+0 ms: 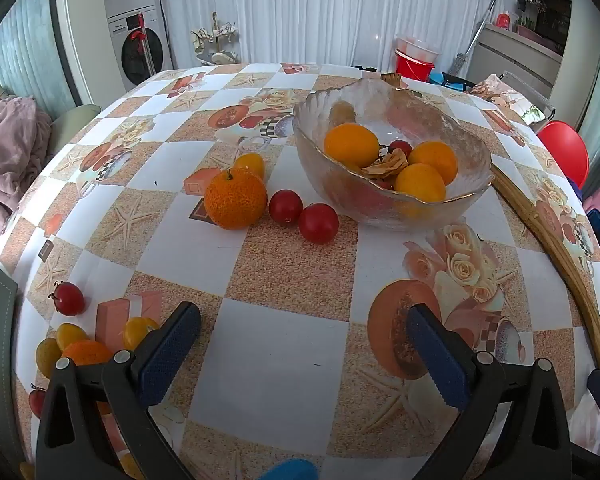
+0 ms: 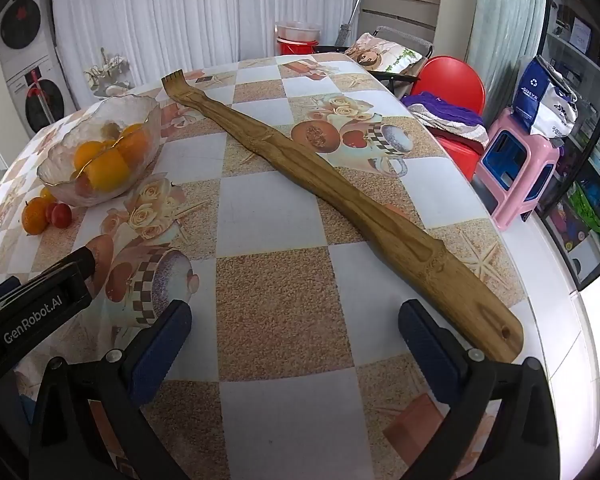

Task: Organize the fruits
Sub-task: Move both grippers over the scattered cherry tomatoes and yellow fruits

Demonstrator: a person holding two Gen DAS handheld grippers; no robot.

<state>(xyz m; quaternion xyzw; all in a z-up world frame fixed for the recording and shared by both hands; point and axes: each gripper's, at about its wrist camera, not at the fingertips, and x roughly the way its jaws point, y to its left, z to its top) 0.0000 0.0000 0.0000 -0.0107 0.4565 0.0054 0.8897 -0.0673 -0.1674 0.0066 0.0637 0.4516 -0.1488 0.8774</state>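
Fruits lie scattered on a table (image 1: 284, 364) covered in a checkered cloth printed with roses and starfish. A frosted glass bowl (image 1: 392, 152) with a gold rim stands toward the far side and holds three orange-yellow round fruits (image 1: 352, 145), a small red one and what looks like a dried husk, though it is hard to make out. Just left of the bowl, on the cloth, sit a bumpy tangerine (image 1: 236, 199), a small yellow fruit (image 1: 250, 165) behind it, and two red cherry tomatoes (image 1: 318, 223) side by side. Nearer the left table edge lies another cluster: a red tomato (image 1: 69, 298), several small yellow fruits (image 1: 71, 334) and an orange one partly hidden behind the gripper.

Both tools hover over bare cloth, holding nothing. The left gripper (image 1: 304, 332) has its blue-padded fingers spread wide apart. The right gripper (image 2: 294, 328) is equally spread, and a long wooden back scratcher (image 2: 328, 184) lies diagonally across the table, its handle end just beside the right finger.
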